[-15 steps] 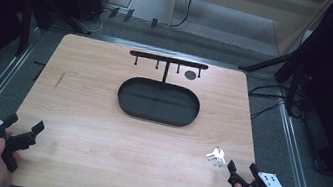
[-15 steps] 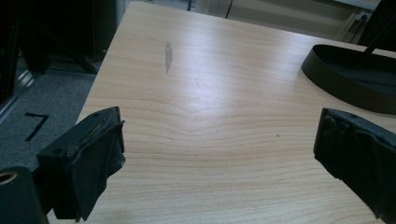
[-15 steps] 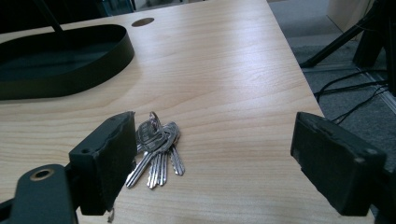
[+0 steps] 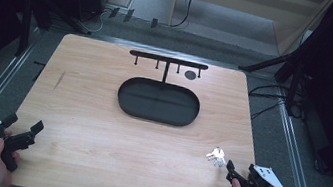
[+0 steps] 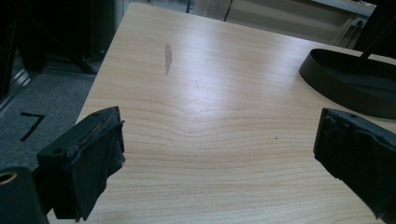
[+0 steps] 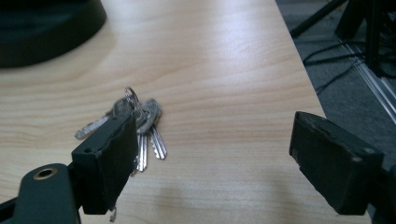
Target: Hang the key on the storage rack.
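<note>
Bunch of silver metal keys (image 6: 135, 123) on a ring, fanned flat on the pale wooden table (image 4: 98, 128) near its right front corner, just ahead of the right gripper (image 4: 243, 172), jaws spread, left gripper (image 4: 21, 132) likewise released, black oval tray (image 4: 158, 101) mid-table

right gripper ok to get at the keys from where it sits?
Probably yes. The right gripper is open and the keys lie flat just ahead of it, beside its left jaw rather than between the jaws. Bare table around them.
</note>
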A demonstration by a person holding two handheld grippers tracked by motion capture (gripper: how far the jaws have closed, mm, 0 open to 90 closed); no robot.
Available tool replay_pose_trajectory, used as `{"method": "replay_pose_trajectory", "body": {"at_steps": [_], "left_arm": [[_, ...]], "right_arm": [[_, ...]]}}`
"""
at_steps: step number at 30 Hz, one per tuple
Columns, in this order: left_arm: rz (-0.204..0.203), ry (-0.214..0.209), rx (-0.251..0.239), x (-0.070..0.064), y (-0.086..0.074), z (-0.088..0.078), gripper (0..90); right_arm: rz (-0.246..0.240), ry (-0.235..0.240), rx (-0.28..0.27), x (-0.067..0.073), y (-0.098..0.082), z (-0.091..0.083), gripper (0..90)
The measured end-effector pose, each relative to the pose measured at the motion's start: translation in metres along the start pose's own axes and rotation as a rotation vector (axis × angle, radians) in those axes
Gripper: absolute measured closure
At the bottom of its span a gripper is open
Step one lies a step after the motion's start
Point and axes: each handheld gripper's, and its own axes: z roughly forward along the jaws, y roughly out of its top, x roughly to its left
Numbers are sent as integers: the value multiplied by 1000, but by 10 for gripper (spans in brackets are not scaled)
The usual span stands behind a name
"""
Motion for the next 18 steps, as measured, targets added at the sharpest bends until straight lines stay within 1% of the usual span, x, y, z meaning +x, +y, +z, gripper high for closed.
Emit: {"method": "replay_pose_trajectory", "body": {"at_steps": [1, 3, 4, 5, 7, 9, 10, 12, 13, 14, 15, 16, 17, 18], "left_arm": [[-2, -1, -1, 0, 0, 0, 19], [-4, -2, -1, 1, 0, 0, 19], [-4, -2, -1, 1, 0, 0, 19], [-8, -2, -1, 1, 0, 0, 19], [-8, -2, 0, 1, 0, 0, 19], [-5, -4, 2, 0, 0, 0, 19], [-3, -3, 3, 0, 0, 0, 20], [5, -2, 7, -1, 0, 1, 19], [11, -1, 11, -1, 0, 1, 19], [11, -2, 12, -1, 0, 1, 19], [11, -2, 12, -1, 0, 1, 20], [10, -3, 12, -1, 0, 1, 20], [9, -4, 11, -1, 0, 1, 19], [6, -4, 10, -1, 0, 1, 20]], "right_arm": [[-21, 2, 30, 3, 4, 1, 157], [-26, -3, 58, 6, 8, 2, 157], [-26, -3, 58, 6, 8, 2, 157], [-34, -5, 113, 10, 18, 5, 157], [-35, -7, 123, 12, 22, 6, 157], [-24, -14, 166, 14, 32, 8, 157], [-10, -25, 200, 17, 39, 11, 157], [18, -22, 263, 22, 53, 15, 161], [18, -22, 263, 22, 53, 15, 161], [18, -29, 306, 26, 62, 19, 164], [19, -34, 326, 29, 66, 22, 165], [19, -34, 326, 29, 66, 22, 165], [23, -37, 349, 31, 69, 24, 164], [28, -41, 405, 37, 74, 32, 163]]}}
